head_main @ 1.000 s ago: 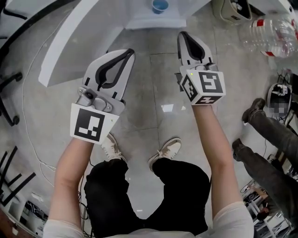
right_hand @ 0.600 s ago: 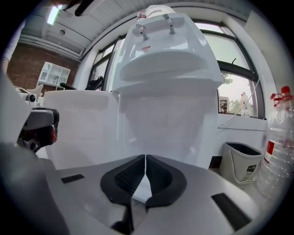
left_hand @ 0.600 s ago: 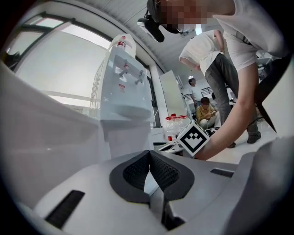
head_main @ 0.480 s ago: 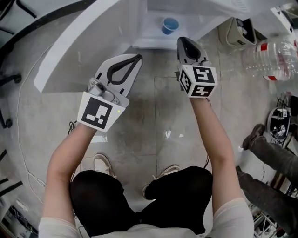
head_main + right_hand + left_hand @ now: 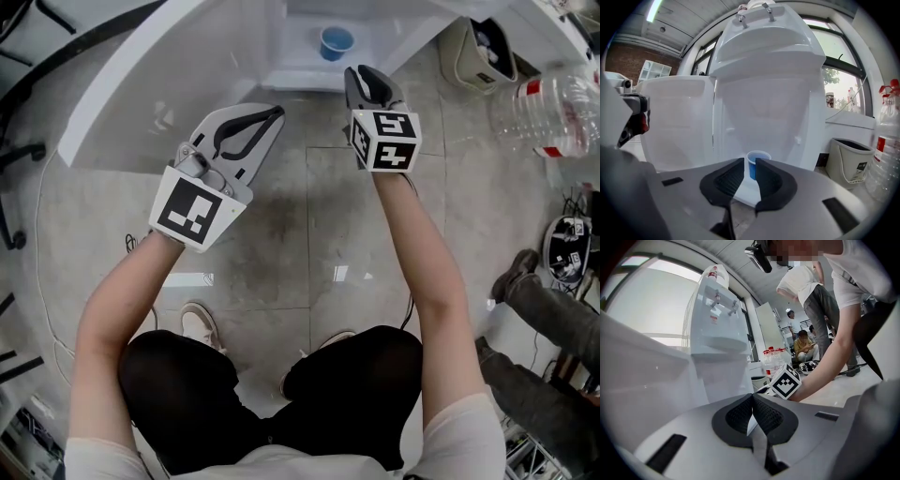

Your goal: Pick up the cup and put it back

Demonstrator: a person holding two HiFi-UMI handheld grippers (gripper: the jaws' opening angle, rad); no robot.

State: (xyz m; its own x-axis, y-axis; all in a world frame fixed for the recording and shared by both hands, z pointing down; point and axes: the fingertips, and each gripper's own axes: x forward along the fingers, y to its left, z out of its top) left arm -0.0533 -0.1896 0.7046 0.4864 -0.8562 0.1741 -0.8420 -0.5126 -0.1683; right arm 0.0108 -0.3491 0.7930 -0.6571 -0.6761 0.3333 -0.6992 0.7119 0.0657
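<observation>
The blue cup (image 5: pixel 758 156) stands on the white dispenser's (image 5: pixel 768 84) tray, far beyond the right gripper (image 5: pixel 366 80). Its lower part is hidden behind the jaws, which have just been opening to a narrow, empty gap. The left gripper (image 5: pixel 267 117) is closed on nothing.

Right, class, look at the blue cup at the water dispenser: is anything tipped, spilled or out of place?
Nothing stands out. The blue cup stands upright, open end up, on the drip tray of the water dispenser, with no spill visible around it.
</observation>
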